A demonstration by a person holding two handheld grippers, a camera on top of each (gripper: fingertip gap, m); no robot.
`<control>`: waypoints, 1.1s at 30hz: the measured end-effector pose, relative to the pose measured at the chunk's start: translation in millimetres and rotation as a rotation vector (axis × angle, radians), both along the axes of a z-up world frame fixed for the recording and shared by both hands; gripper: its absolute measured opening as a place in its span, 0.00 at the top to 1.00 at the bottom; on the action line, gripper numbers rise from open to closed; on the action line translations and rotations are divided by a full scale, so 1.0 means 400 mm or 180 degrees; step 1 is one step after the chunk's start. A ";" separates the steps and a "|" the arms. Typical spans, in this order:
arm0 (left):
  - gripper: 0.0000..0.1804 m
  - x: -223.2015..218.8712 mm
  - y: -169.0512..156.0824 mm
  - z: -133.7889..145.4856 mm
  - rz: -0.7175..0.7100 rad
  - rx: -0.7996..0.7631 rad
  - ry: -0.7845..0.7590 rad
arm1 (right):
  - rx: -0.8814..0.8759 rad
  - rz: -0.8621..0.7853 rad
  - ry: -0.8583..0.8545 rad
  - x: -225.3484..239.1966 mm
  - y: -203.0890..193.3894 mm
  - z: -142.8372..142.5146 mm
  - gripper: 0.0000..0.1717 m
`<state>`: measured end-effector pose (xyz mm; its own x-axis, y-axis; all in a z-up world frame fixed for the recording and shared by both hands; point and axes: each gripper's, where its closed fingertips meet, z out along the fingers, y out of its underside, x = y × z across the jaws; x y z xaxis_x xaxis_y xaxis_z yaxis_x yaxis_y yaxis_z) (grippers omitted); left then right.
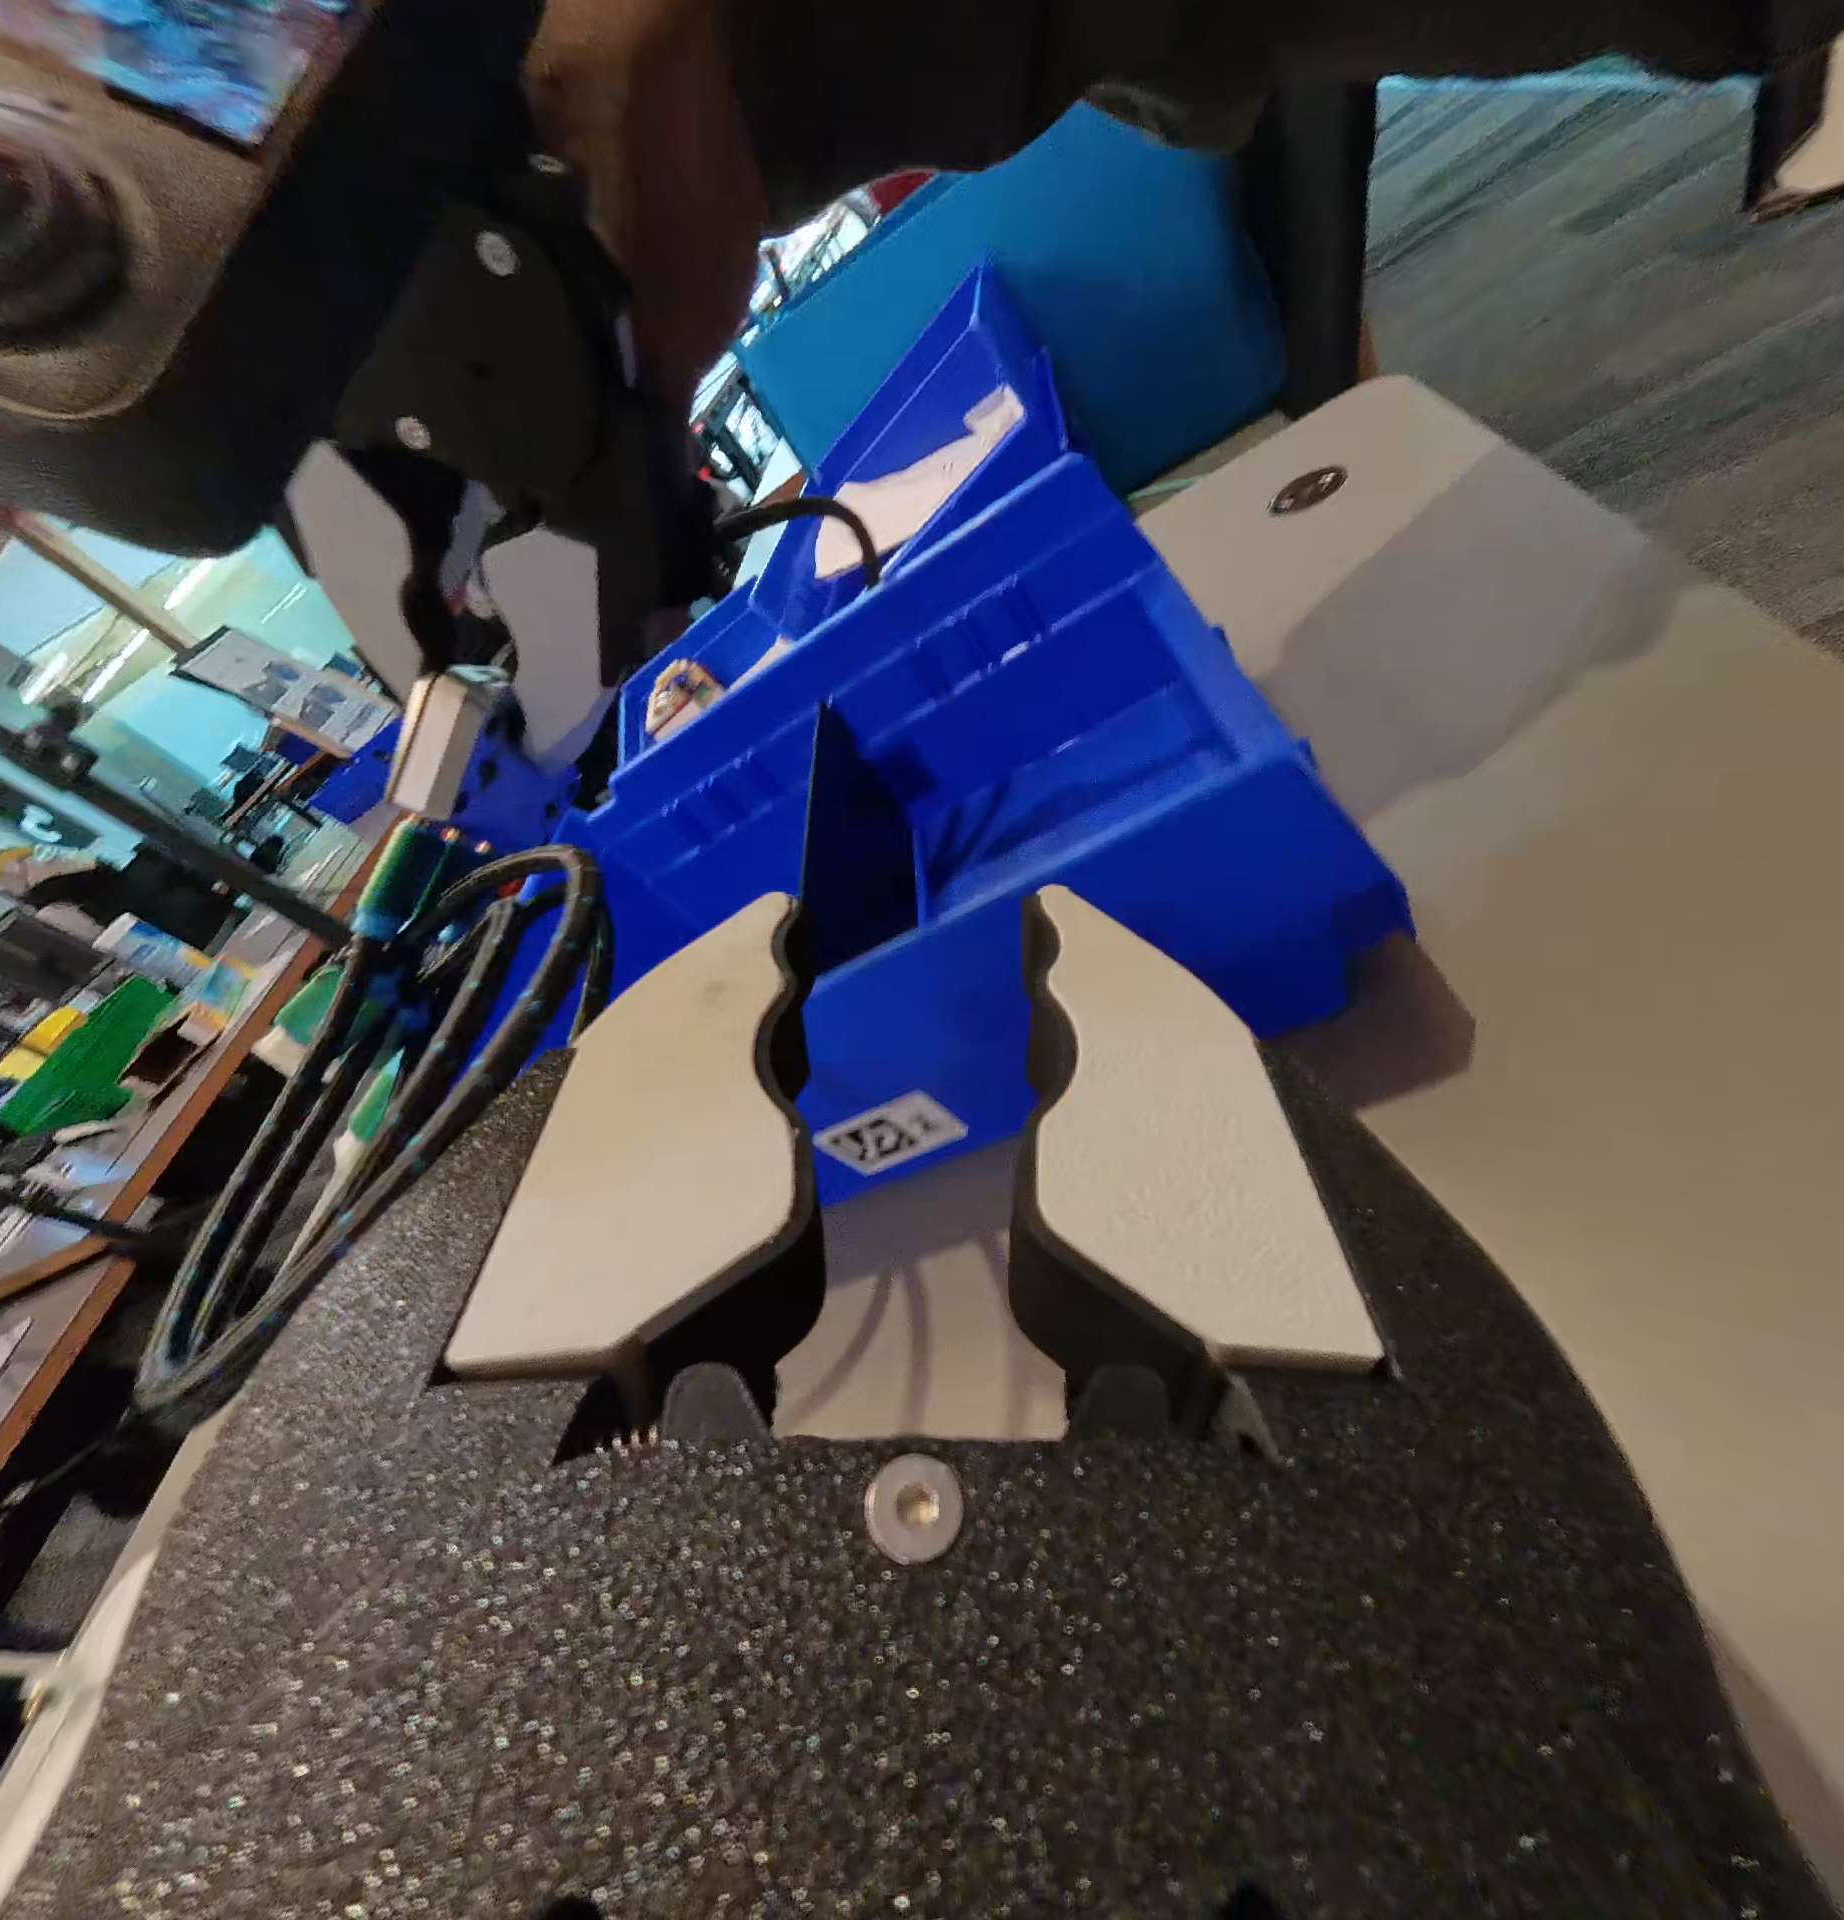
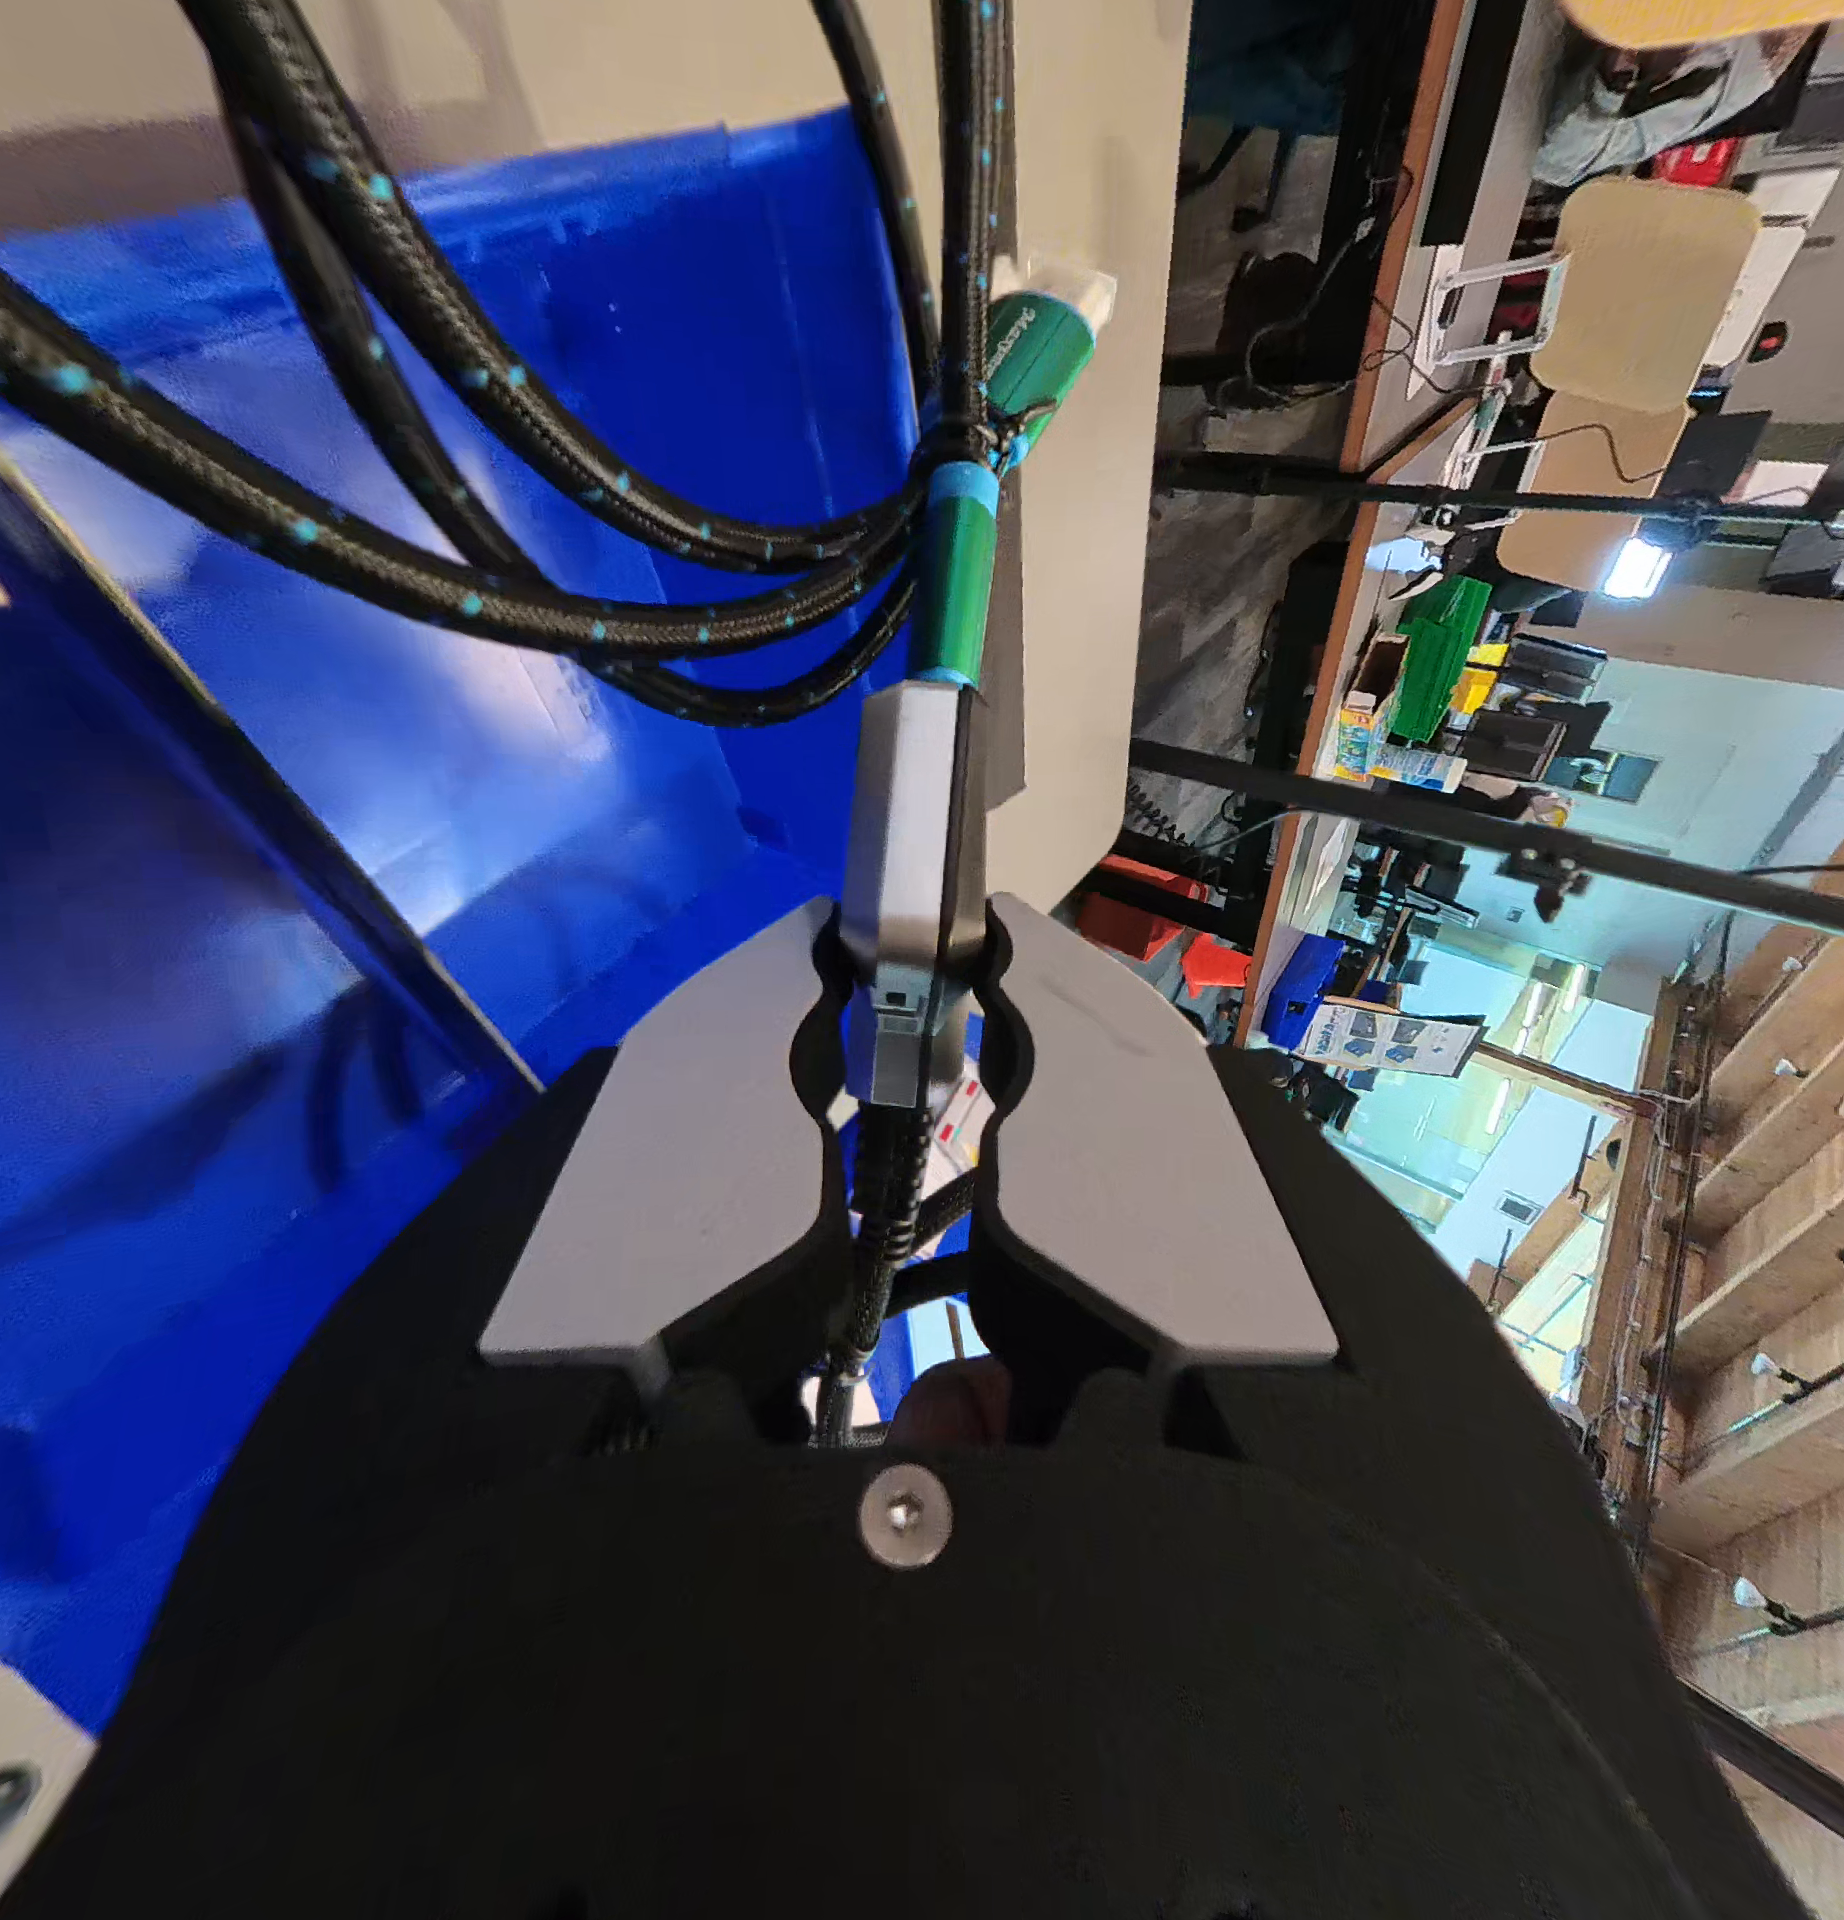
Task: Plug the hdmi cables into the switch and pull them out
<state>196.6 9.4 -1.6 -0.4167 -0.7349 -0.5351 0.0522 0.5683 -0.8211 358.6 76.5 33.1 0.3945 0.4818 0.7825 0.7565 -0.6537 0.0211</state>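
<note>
The right claw [image 2: 913, 935] clamps a grey plug [image 2: 902, 821] at frame centre, its long axis running upward, cable [image 2: 461, 488] looping upper left. The left claw [image 1: 913, 935] gapes empty before a blue bin [image 1: 1053, 831].

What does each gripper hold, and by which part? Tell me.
Right gripper: the grey plug of the black cable, gripped near its tip. Left gripper: nothing, open before the blue bin.

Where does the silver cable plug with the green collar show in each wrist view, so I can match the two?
Left wrist view: silver plug at left of centre, hanging from the right tongs above the coiled black braided cable.
Right wrist view: silver plug at centre, clamped between the right tongs' fingertips, green collar beyond it.
Shared landmark: the blue bin beside the cable.
</note>
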 end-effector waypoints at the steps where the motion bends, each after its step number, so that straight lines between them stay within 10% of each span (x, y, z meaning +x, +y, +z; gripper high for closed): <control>1: 0.78 0.011 -0.017 0.004 -0.0063 -0.0013 -0.0008 | -0.0022 -0.0010 0.0024 0.004 -0.008 0.013 0.87; 15: 0.82 0.049 -0.140 -0.028 -0.0625 -0.0029 0.0239 | -0.1283 -0.0468 0.0463 0.073 -0.149 -0.001 0.87; 33: 0.85 0.016 -0.198 -0.075 -0.1091 -0.0363 0.0616 | -0.1713 -0.0280 0.0936 0.048 0.027 -0.205 0.87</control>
<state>202.9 -69.9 -31.6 -0.7327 -0.5860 -0.3460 0.0612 0.4497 -0.8911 377.7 87.2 -48.7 0.6130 0.7344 0.2912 0.7244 -0.6696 0.1639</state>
